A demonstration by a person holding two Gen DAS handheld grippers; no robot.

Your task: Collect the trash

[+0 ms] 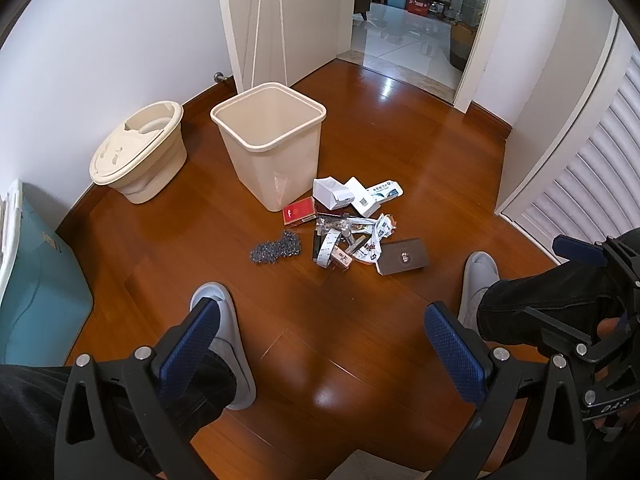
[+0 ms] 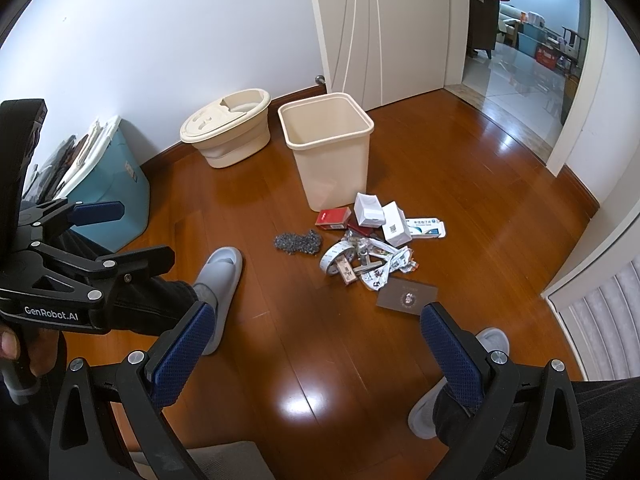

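Currently both my grippers, left [image 1: 324,344] and right [image 2: 316,344], gape wide, holding nothing; trash pile [image 1: 348,228] beside bin [image 1: 272,140]: light, crushable paper and cartons, pinch at edges

My blue storage bin [image 1: 36,280] runs off the left-wrist view's edge. Print on the white cartons [image 2: 394,222] is too small to read; the red box [image 1: 298,210] sits partly behind the bin [image 1: 276,148].

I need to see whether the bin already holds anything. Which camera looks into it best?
The left wrist view: the bin sits nearer and its pale inner walls show deepest, no trash visible. The right wrist view shows the bin smaller, its inside less exposed.
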